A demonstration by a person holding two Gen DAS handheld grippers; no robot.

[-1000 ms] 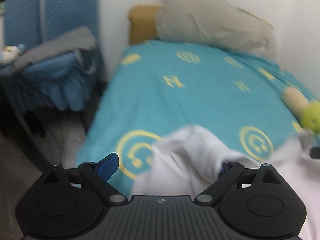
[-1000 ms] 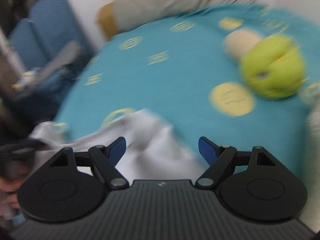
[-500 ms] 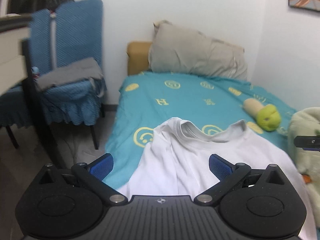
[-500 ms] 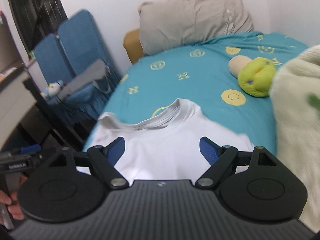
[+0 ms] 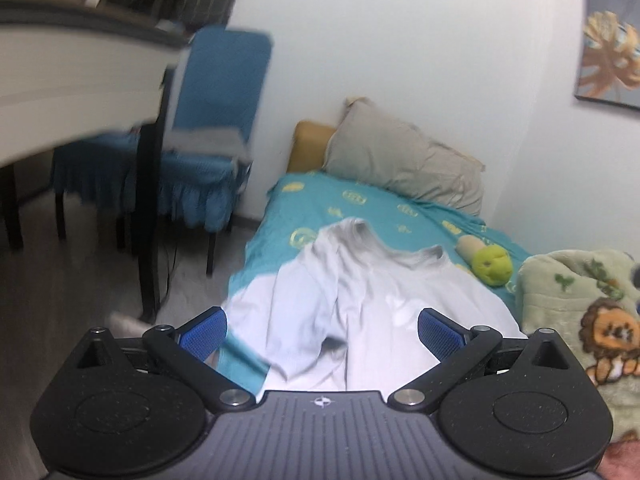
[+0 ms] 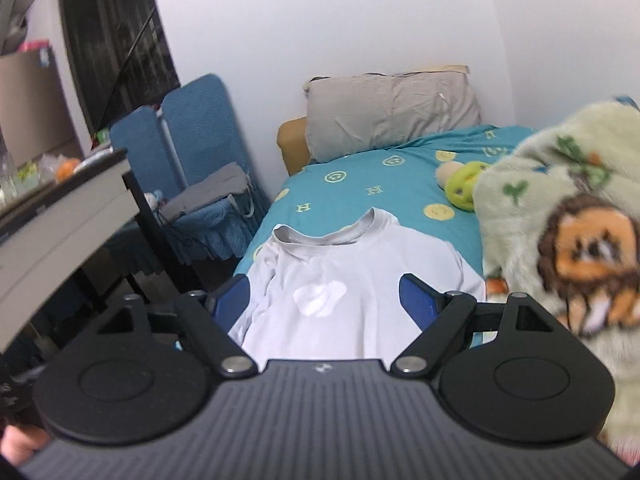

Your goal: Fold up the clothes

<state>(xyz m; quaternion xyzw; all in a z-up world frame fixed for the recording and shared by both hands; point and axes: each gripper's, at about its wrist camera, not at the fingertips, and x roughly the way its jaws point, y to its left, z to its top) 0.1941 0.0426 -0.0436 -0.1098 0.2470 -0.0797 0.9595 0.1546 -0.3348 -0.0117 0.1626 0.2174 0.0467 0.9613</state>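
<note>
Standing at the far left, a blue chair (image 6: 192, 152) with grey cloth on its seat sits beside the bed (image 6: 360, 184). Next comes the white T-shirt (image 6: 352, 280), lying flat on the teal sheet with its collar toward the grey pillow (image 6: 392, 112); its left side is rumpled. Both the left gripper (image 5: 320, 330) and right gripper (image 6: 326, 294) hover above it with jaws spread wide, holding nothing. A green toy (image 6: 460, 184) and a lion blanket (image 6: 560, 240) lie further right.
</note>
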